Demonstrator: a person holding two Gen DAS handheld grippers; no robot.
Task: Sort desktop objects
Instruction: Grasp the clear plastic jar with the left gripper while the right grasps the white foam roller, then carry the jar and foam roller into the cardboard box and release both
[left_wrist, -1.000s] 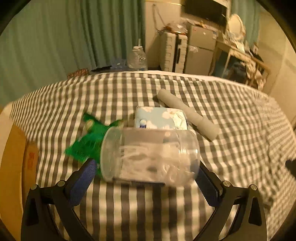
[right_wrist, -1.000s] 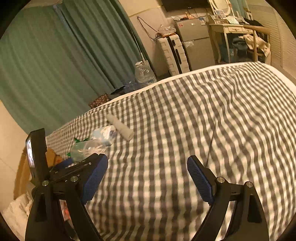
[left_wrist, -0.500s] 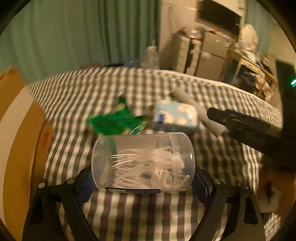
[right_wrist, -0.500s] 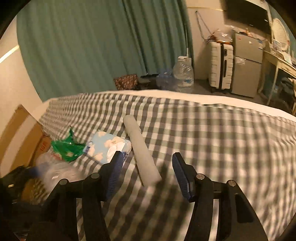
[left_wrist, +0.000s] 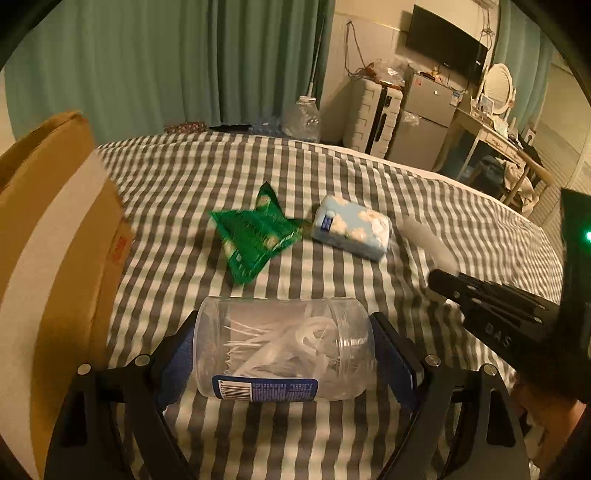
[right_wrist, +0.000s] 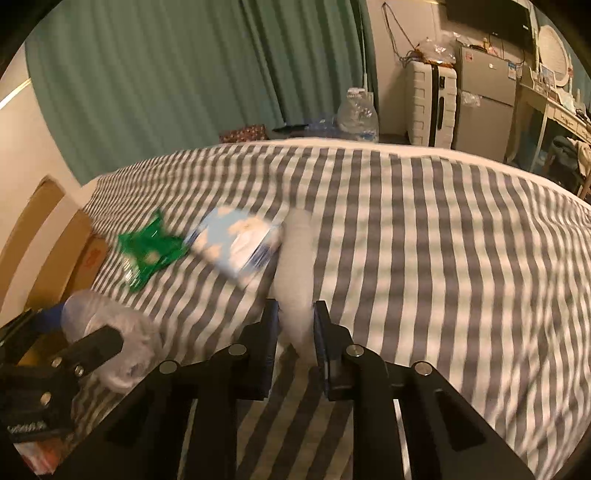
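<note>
A bed covered with a grey-and-white checked cloth (left_wrist: 369, 184) serves as the work surface, and four loose objects are in play.

The left gripper (left_wrist: 282, 354) has its two blue-padded fingers (left_wrist: 177, 354) closed against the ends of one clear plastic jar (left_wrist: 284, 354), which lies on its side between them. The jar holds a tangle of white plastic picks and carries one blue label with a barcode. Whether it is lifted off the cloth or resting on it cannot be told.

The right gripper (right_wrist: 295, 325) is closed to a narrow gap around the near end of one pale grey roll (right_wrist: 297, 258), its pads touching the roll on both sides. The roll stretches away from the gripper across the cloth; this view is blurred.

Beyond the jar lie two more things: one green snack packet (left_wrist: 255, 236), crumpled and flat on the cloth, and one light blue tissue pack (left_wrist: 351, 225) printed with white clouds, just to the packet's right. In the right wrist view the tissue pack lies right against the roll's left side.

One brown cardboard box (left_wrist: 55, 240) with a white tape stripe stands at the left edge of the bed.

Past the bed stand one large water bottle (left_wrist: 304, 118), one white suitcase (left_wrist: 373, 118) and one small grey fridge (left_wrist: 424, 122).
</note>
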